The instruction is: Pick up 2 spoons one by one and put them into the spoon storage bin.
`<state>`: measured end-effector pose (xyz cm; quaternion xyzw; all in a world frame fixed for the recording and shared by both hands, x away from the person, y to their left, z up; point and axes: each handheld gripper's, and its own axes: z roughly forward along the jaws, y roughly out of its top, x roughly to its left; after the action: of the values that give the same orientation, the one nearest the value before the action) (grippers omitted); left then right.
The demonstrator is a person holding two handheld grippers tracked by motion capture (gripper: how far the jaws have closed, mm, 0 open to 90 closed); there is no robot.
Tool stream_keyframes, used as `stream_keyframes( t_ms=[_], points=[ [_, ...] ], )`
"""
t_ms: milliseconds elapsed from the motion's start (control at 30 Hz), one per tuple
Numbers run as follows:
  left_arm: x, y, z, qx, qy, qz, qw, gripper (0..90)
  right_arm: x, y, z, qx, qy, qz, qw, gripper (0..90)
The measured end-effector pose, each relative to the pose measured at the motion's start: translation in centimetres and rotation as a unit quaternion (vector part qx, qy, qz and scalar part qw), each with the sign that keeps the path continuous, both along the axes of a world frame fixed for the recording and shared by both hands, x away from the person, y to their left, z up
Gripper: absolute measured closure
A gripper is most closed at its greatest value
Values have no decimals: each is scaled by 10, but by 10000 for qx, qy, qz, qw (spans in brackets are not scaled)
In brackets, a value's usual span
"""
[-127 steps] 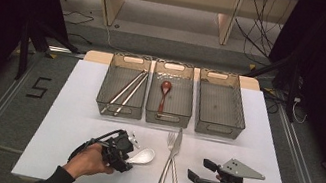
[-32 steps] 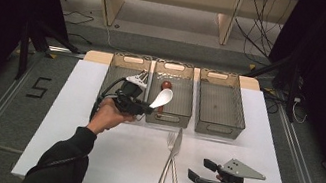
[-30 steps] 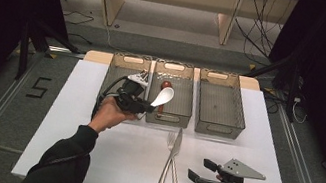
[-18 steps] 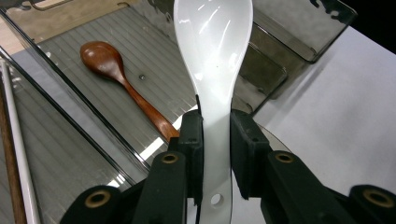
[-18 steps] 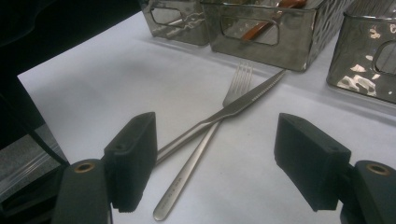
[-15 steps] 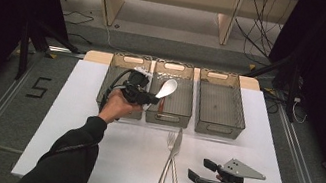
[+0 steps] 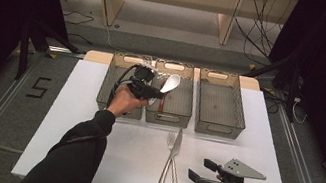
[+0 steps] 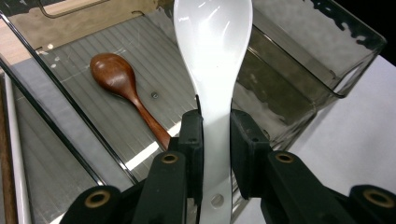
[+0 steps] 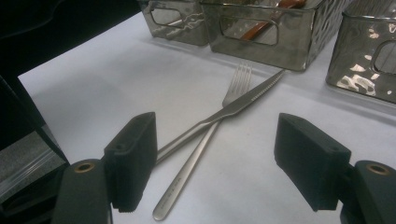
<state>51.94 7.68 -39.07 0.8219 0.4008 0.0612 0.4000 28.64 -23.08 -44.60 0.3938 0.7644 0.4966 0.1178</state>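
The left gripper (image 7: 151, 91) is clamping the white spoon (image 8: 212, 56) by its handle and has been carrying it up from the near table to above the middle bin (image 7: 167, 118), where a wooden spoon (image 8: 123, 88) is already lying, so a drop there looks due next. The right gripper (image 7: 210, 173) is idling with jaws wide, near of the bin, facing the fork (image 9: 212, 140) and knife (image 9: 219, 114). The left bin's contents are sitting behind the hand, probably chopsticks.
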Motion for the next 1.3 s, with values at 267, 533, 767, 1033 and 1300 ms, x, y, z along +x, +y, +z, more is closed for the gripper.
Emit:
stream_keyframes(
  t_ms=[267, 533, 767, 1033, 1300],
  points=[
    [7, -5, -2, -10, 55, 69, 10000, 751, 0, 0, 0, 0, 5, 6, 10000, 308],
    [11, -9, -8, 6, 135, 97, 9999, 750, 0, 0, 0, 14, 0, 4, 10000, 308],
    [12, -11, -13, 10, 230, 116, 9997, 750, 0, 0, 0, 10, -4, 4, 10000, 308],
    [14, -12, -19, 103, 420, 87, 9990, 743, 0, -1, 0, 14, 0, 5, 10000, 308],
    [11, -11, -8, 11, 436, 197, 9989, 568, 0, -1, 0, 31, 2, -6, 10000, 308]
  ],
)
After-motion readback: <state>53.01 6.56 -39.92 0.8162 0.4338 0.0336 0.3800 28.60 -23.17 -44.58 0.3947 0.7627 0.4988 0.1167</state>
